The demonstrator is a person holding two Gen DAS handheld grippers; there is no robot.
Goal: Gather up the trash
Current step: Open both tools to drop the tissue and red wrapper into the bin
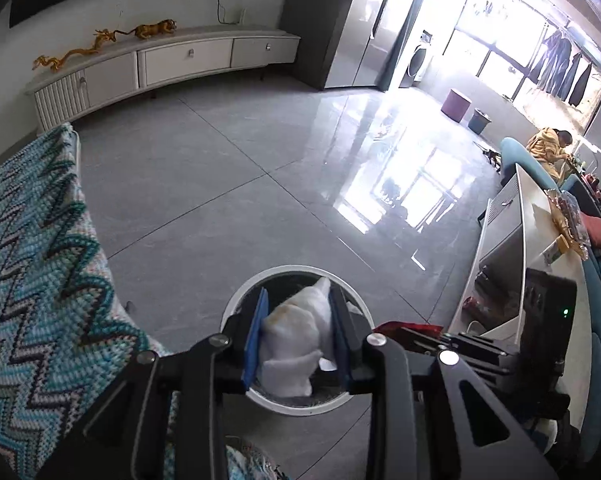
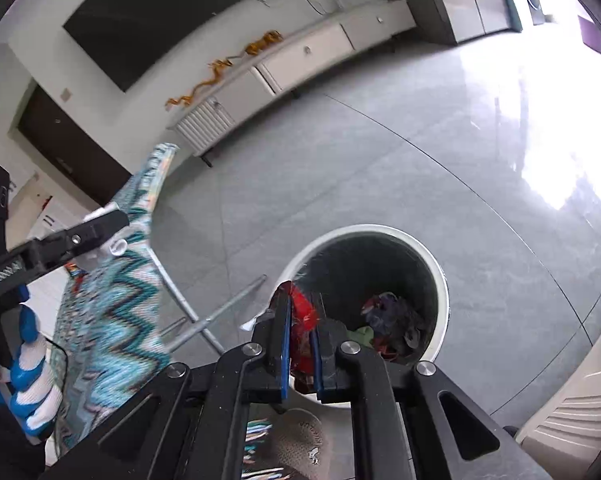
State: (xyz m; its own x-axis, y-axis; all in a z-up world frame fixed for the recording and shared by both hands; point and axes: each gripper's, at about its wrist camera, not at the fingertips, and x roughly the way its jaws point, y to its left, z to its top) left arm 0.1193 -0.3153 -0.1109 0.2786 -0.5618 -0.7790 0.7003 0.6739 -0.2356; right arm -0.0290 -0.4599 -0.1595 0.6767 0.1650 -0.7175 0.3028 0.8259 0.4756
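Note:
My left gripper is shut on a crumpled white tissue with a yellowish stain, held right above the round white trash bin on the floor. My right gripper is shut on a red wrapper at the near rim of the same bin. Dark and red trash lies at the bin's bottom. The left gripper's body shows at the left edge of the right wrist view, held by a blue-and-white gloved hand.
A table with a teal zigzag cloth stands left of the bin, its metal legs close by. A white coffee table with items is on the right. A white TV cabinet lines the far wall. Grey tiled floor lies between.

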